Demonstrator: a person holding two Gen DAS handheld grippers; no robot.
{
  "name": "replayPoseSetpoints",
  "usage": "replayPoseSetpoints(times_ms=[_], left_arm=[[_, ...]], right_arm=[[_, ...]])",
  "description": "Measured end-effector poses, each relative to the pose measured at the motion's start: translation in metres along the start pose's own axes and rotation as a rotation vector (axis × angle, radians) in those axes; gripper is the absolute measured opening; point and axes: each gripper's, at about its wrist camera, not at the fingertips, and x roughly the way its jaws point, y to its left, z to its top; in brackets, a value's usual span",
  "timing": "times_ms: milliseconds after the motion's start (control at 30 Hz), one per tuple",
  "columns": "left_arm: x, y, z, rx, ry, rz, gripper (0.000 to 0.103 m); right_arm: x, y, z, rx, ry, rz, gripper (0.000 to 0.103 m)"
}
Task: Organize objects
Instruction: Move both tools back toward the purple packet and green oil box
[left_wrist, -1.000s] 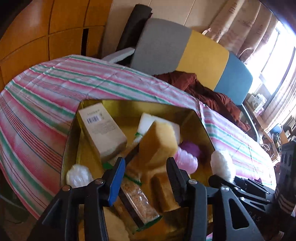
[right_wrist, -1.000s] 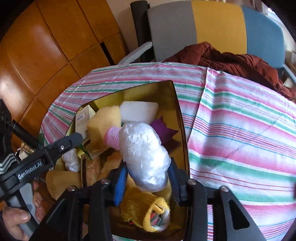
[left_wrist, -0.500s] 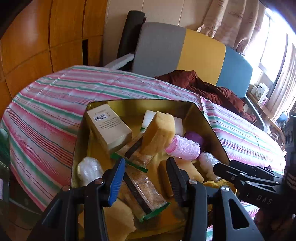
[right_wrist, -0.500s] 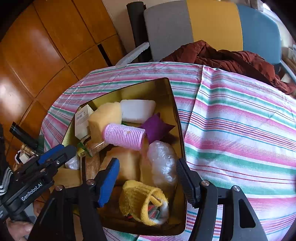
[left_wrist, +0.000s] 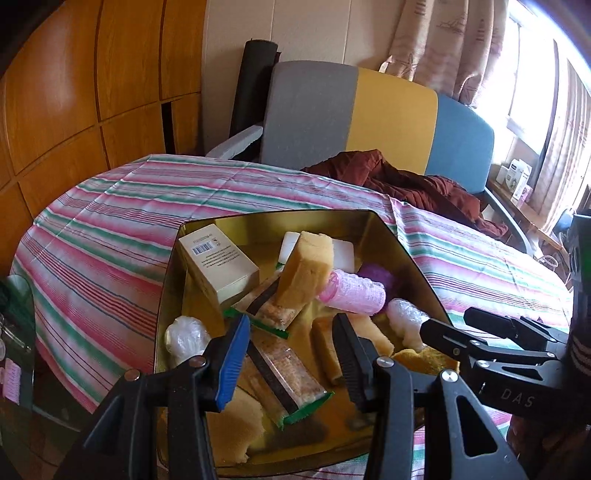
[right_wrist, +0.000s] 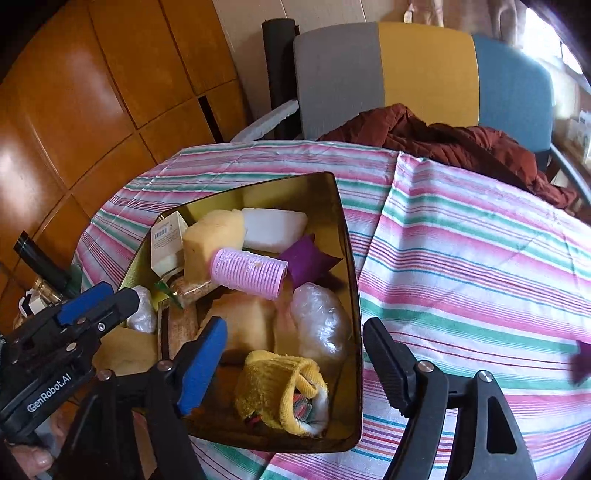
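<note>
Here both claws, left (left_wrist: 290, 360) and right (right_wrist: 295, 363), gape empty above the pink roller (right_wrist: 248, 272) lying crosswise.

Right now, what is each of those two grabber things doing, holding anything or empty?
Left gripper: jaws open, holding nothing, above the gold tin.
Right gripper: jaws wide open, holding nothing.

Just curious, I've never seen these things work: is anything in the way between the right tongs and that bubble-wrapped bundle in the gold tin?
Nothing visible blocks it. The right tongs hang open above the gold tin, and the bubble-wrapped bundle lies uncovered on top, beside the yellow sock.
</note>
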Motion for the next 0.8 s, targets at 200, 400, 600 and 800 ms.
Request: replayPoseSetpoints(times_ms=[200, 400, 600, 800], left_arm=[[-0.005, -0.005, -0.003, 0.014, -0.001, -0.013, 0.047], [-0.009, -0.009, -0.008, 0.020, 0.003, -0.026, 0.047], [-0.013, -0.015, -0.012, 0.037, 0.006, -0.043, 0.047], [-0.016, -0.026, -0.016, 0.062, 0.015, -0.067, 0.047]], right_arm=[[-0.010, 0.001, -0.006, -0.005, -0.023, -0.026, 0.078], [-0.021, -0.001, -0.011, 0.001, -0.045, -0.041, 0.083], [-0.031, -0.001, -0.017, -0.003, -0.061, -0.060, 0.086], [-0.041, -0.011, -0.024, 0.015, -0.073, -0.071, 0.092]])
